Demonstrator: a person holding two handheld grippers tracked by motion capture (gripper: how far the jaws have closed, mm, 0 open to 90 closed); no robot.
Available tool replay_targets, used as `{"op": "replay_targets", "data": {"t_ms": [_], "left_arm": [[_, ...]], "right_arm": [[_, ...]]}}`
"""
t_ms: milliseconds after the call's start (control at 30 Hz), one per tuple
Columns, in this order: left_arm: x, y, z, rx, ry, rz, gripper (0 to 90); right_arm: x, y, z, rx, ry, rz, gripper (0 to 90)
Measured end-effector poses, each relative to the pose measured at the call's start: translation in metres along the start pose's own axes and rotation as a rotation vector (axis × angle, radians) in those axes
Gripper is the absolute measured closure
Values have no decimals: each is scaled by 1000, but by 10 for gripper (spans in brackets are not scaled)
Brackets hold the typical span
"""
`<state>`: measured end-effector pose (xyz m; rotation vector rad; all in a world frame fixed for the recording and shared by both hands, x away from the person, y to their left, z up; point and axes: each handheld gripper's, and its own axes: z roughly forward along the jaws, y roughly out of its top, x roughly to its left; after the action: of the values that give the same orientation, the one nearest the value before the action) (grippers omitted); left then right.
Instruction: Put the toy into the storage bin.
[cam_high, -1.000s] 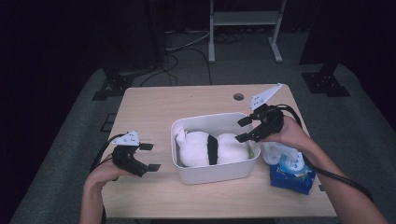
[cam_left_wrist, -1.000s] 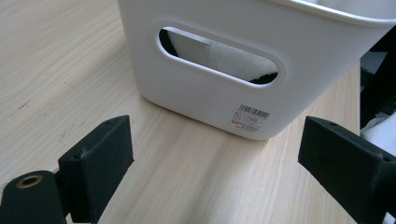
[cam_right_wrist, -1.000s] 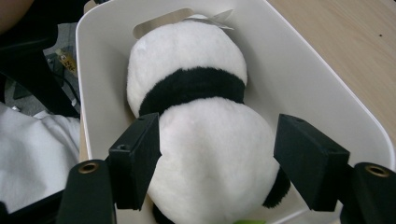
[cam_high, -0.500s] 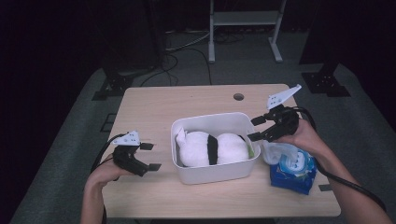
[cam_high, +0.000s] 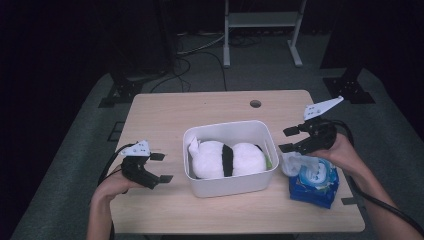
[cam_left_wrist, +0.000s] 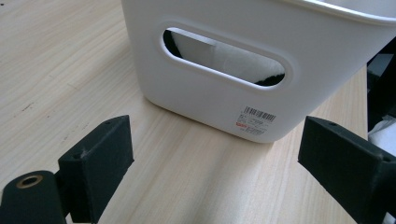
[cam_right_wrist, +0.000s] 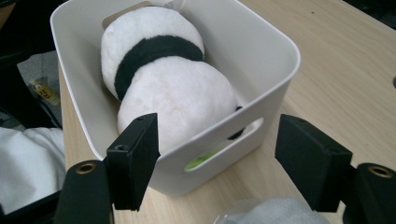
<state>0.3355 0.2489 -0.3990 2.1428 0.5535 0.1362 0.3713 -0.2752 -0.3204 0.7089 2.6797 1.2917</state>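
Flanking the white bin (cam_high: 230, 180) that keeps the panda plush (cam_high: 227, 159) contained, left gripper (cam_high: 159, 167) and right gripper (cam_high: 291, 139) hold empty jaws wide apart.

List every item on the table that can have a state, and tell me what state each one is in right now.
White bin: upright, open-topped, plush inside.
Panda plush: lying on its side in the bin.
Wipes pack: on the table right of the bin, a white wipe sticking out.
Left claw: open, holding nothing.
Right claw: open, holding nothing, above the wipes pack.
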Motion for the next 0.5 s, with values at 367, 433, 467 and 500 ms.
{"op": "replay_targets", "data": {"t_ms": [367,433,467,500], "left_arm": [[1,-2,3,9,0,-5,89],[1,-2,3,16,-2,-4,89],[1,-2,4,17,-1,-4,89],[1,-2,4,18,-2,-5,89]], "right_arm": [[-5,-26,-9,-21,-33,55,288],[-6,-32,-9,-26,-32,66,288],[-7,-35,-9,-27,-33,76,288],[-7,-38,-9,-29,-30,80,288]]}}
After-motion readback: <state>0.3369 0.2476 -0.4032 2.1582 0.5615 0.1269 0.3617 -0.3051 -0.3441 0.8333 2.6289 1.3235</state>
